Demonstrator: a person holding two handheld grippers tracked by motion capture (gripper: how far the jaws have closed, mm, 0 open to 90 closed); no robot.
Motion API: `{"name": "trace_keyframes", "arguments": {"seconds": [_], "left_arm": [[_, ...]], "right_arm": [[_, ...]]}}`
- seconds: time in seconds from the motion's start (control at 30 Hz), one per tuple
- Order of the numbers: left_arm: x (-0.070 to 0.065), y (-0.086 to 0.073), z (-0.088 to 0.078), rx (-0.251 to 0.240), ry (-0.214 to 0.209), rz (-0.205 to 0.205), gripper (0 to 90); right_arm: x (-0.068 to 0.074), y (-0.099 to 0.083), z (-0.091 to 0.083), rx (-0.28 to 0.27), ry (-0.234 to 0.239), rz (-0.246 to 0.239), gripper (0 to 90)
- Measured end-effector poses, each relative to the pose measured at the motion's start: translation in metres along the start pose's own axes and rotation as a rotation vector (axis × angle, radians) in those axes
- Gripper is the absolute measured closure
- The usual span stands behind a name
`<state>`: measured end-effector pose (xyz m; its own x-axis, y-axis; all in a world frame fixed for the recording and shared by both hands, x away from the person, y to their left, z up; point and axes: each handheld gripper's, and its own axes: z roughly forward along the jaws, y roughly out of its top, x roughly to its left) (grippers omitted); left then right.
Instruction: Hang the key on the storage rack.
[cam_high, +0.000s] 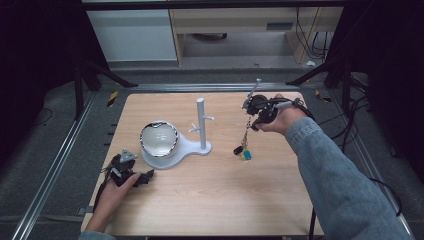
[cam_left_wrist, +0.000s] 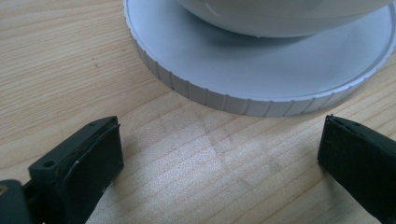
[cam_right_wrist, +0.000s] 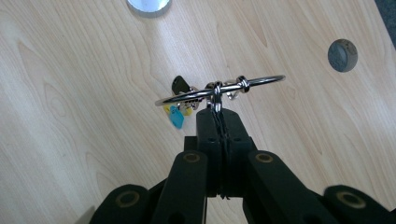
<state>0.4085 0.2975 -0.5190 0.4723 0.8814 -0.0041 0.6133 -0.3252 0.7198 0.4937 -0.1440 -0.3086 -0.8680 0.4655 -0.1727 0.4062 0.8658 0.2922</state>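
Right gripper clamped on key ring, keys dangling above tabletop, right of stand. Left gripper wide, idle by stand base. Hanging likely left.

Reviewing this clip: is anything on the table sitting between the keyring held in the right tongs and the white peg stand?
Nothing visible does. The right tongs are shut on the keyring, held up over the table to the right of the peg stand. Only bare wood lies between them. The bowl sits on the stand's base beyond the post, out of the path.
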Motion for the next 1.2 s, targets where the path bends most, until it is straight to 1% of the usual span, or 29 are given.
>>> {"name": "trace_keyframes", "arguments": {"seconds": [0.2,0.3,0.33,0.53,0.63,0.7,0.77,1.0,1.07,1.13,1.2], "left_arm": [[0.0,0.0,0.0,0.001,0.002,-0.002,0.0],[0.0,0.0,0.0,0.001,0.002,-0.002,0.0],[0.0,0.0,0.0,0.001,0.002,-0.002,0.0],[0.0,0.0,0.0,0.001,0.002,-0.001,0.0],[0.0,0.0,0.0,0.001,0.002,-0.002,0.0],[0.0,0.0,0.0,0.002,0.002,-0.001,0.0],[0.0,0.0,0.0,0.001,0.002,-0.002,0.0],[0.0,0.0,0.0,0.001,0.003,-0.002,0.0],[0.0,0.0,0.0,0.001,0.003,-0.002,0.0],[0.0,0.0,0.0,0.001,0.002,-0.003,0.0],[0.0,0.0,0.0,0.001,0.002,-0.003,0.0]], "right_arm": [[0.0,0.004,-0.008,-0.018,-0.007,-0.015,88.7],[0.0,0.006,-0.009,-0.015,-0.01,-0.013,88.7],[0.0,0.007,-0.009,-0.012,-0.02,-0.009,88.7],[-0.002,0.014,-0.012,-0.012,-0.02,-0.012,88.7],[-0.001,0.017,-0.014,-0.02,-0.022,-0.016,88.7],[-0.002,0.02,-0.016,-0.036,-0.014,-0.011,88.7],[-0.002,0.022,-0.016,-0.037,-0.011,-0.011,88.7],[0.002,0.031,-0.018,-0.041,-0.01,-0.022,88.8],[0.004,0.033,-0.018,-0.048,-0.018,-0.035,88.8],[0.005,0.035,-0.017,-0.043,-0.016,-0.031,88.8],[0.006,0.039,-0.017,-0.05,-0.013,-0.042,88.7]]}}
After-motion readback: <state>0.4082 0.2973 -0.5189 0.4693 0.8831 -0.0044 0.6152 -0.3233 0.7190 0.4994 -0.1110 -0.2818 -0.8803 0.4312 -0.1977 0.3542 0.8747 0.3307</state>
